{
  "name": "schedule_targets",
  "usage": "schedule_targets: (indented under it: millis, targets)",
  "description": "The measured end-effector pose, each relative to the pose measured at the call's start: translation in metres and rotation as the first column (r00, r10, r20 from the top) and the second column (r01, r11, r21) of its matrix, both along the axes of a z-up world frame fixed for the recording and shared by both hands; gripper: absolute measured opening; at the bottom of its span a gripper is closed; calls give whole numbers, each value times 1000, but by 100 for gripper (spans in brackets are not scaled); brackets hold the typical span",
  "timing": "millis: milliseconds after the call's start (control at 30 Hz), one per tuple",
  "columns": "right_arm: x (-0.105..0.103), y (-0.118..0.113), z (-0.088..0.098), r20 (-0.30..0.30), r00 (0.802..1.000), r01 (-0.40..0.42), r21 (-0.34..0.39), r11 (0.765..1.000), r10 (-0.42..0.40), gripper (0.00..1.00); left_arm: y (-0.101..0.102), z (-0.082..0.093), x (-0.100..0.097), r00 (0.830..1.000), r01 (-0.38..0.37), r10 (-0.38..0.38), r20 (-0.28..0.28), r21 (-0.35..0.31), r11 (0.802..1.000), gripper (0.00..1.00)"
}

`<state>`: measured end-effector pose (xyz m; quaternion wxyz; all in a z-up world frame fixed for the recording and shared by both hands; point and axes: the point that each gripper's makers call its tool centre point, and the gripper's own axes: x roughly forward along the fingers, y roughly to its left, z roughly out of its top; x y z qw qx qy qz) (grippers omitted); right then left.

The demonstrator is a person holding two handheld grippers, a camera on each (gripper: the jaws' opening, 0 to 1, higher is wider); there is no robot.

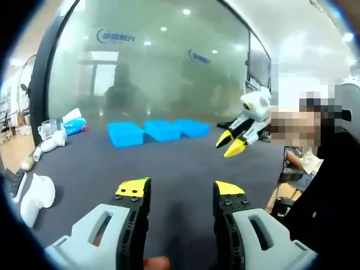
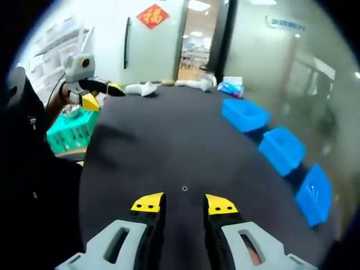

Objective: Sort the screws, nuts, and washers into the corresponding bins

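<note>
Three blue bins stand in a row on the dark table: one bin [image 1: 125,134], a second [image 1: 162,130] and a third [image 1: 192,127] at the far side in the left gripper view. The same bins [image 2: 244,114] [image 2: 282,149] [image 2: 314,194] run down the right of the right gripper view. A small metal ring, a washer or nut [image 2: 184,188], lies on the table just ahead of my right gripper [image 2: 184,203], which is open and empty. My left gripper [image 1: 181,188] is open above bare table. Each gripper shows in the other's view, right [image 1: 229,144] and left [image 2: 104,94], both held in the air.
White objects [image 1: 34,194] and a clear cup [image 1: 48,129] sit along the table's left edge. A blue-white packet [image 2: 230,86] and white items [image 2: 140,88] lie at the far end. A green basket [image 2: 70,130] stands off the table's edge. A person [image 1: 326,185] is beside the table.
</note>
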<state>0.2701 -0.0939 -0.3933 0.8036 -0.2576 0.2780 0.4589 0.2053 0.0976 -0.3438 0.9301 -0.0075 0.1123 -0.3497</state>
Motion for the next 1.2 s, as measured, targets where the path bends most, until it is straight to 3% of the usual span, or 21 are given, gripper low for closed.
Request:
schedule_targets:
  millis: [233,433,767,1200]
  targets:
    - [2,15,-24,-63,995,-78,-109,991,72,20,3,-3,0,1000,-6,6,-8,-4,1000,43]
    - [7,20,-35,-96,990,-113,-148,983,99,16,6,-6,2,1000,-14,14,-15,-11,1000,43]
    - [14,20,-45,-128,987,-120,-162,980,99,12,9,-13,5,999,-25,24,-32,-24,999,43]
    - [13,21,-47,-198,977,-107,-118,987,82,3,8,-12,4,999,-25,24,-32,-27,999,43]
